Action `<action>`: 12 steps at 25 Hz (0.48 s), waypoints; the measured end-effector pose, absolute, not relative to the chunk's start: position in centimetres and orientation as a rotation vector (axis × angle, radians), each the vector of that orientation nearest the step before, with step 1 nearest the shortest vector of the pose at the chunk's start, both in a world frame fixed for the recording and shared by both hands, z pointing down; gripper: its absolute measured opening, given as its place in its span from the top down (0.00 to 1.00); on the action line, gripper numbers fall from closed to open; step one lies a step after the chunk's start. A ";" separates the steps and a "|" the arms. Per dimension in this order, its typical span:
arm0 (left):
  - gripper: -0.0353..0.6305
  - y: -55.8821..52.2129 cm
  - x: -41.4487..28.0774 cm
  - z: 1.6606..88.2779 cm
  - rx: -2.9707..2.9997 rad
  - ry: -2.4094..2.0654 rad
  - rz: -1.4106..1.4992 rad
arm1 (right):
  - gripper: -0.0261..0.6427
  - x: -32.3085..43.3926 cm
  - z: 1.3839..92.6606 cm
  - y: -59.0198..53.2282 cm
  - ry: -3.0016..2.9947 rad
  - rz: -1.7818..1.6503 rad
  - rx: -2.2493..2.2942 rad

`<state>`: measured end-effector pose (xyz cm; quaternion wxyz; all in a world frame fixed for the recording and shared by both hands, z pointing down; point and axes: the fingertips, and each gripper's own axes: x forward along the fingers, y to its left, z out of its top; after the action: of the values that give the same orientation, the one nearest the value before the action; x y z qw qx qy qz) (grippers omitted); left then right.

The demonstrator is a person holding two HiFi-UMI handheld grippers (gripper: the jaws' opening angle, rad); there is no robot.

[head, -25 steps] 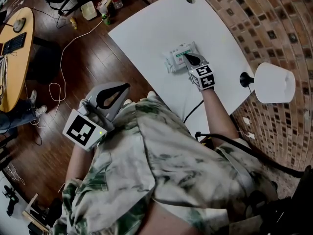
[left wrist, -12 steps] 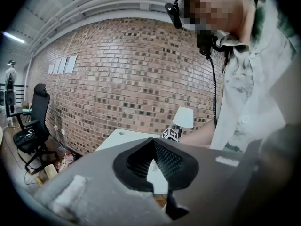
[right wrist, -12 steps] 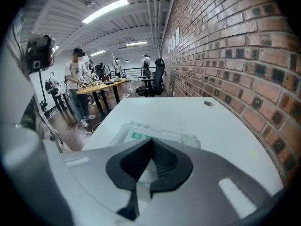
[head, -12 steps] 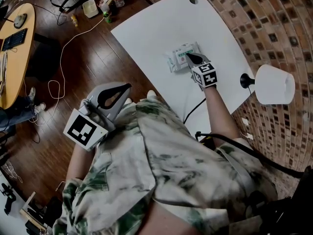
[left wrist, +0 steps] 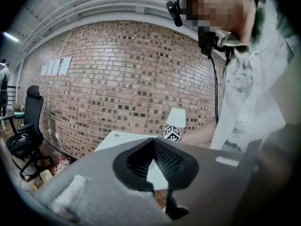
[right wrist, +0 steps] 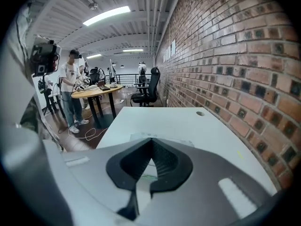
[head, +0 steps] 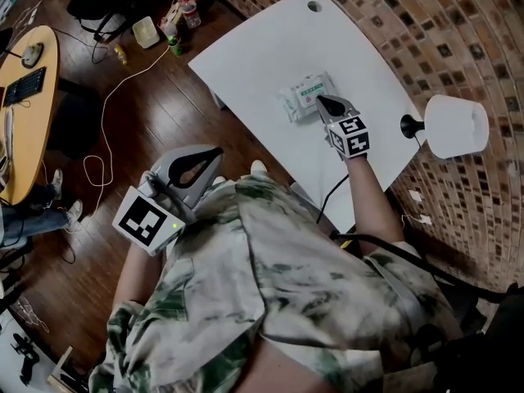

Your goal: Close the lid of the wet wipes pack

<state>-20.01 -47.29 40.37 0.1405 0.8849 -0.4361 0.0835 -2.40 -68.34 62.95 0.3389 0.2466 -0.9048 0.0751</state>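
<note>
Right tongs (head: 320, 100), together, tip onto the pack (head: 300, 97) mid-bench (head: 262, 47). Left tongs (head: 215, 150), together, hang off-bench. The step is likely pressing the lid, which next needs a firm downward push.

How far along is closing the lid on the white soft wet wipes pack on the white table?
Looks done: the white soft wet wipes pack lies flat on the white table, no flap standing up. In hand: the right gripper, jaws together, tip over its label; contact unclear. The left gripper, jaws together, empty, hangs off the table. Left: confirm the seal, lift away.
</note>
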 end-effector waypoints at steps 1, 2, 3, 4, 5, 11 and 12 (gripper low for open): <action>0.94 -46.9 -20.1 40.3 2.569 -1.245 0.237 | 0.96 -2.4 62.3 -67.7 -2.362 0.193 0.659; 0.94 -46.6 -20.3 40.2 2.581 -1.231 0.234 | 0.96 -2.3 61.6 -67.0 -2.370 0.191 0.677; 0.94 -46.2 -20.4 40.1 2.593 -1.216 0.231 | 0.96 -2.3 60.9 -66.3 -2.380 0.190 0.697; 0.94 -45.8 -20.6 40.1 2.605 -1.199 0.229 | 0.96 -2.3 60.2 -65.5 -2.390 0.190 0.718; 0.94 -45.3 -20.8 40.2 2.617 -1.181 0.228 | 0.96 -2.2 59.5 -64.7 -2.399 0.189 0.740; 0.94 -42.1 -21.3 41.2 2.669 -1.036 0.229 | 0.96 -1.2 55.5 -58.5 -2.457 0.239 0.894; 0.94 -41.7 -21.3 41.5 2.671 -1.008 0.230 | 0.96 -1.0 54.7 -57.3 -2.464 0.243 0.917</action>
<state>-21.35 -41.67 41.52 0.1385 0.9236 -0.3484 0.0796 -0.97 -57.31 54.68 0.2480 0.3366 -0.9040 0.0891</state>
